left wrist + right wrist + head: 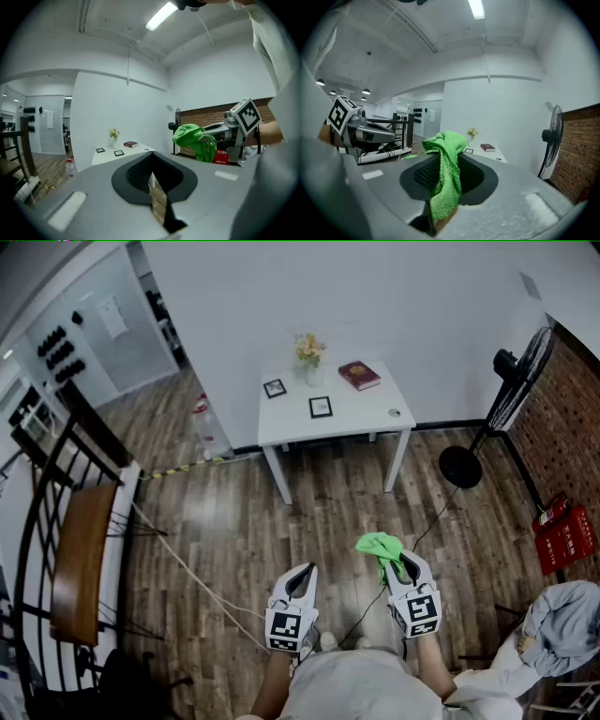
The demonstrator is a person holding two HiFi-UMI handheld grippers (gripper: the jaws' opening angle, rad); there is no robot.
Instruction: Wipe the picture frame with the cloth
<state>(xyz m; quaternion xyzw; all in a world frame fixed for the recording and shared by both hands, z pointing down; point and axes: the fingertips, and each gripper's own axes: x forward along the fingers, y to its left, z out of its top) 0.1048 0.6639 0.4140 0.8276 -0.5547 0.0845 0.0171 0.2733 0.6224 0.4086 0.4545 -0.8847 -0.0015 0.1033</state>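
Two small black picture frames lie on a white table [361, 418] across the room: one [321, 407] near its front, the other [275, 388] at its left. My right gripper [401, 564] is shut on a green cloth [379, 546], which hangs bunched from between the jaws [446, 176]. My left gripper [299, 581] is held beside it, jaws shut with nothing between them. Both grippers are over the wood floor, well short of the table. In the left gripper view the cloth [193, 139] shows at the right, and the table [136, 152] is far ahead.
A vase of flowers [310, 356], a red book [359, 375] and a small round object [395, 412] share the table. A standing fan [511, 390] and red crates [565, 538] are at the right, a black metal rack [66, 549] at the left. A cable [187, 570] crosses the floor.
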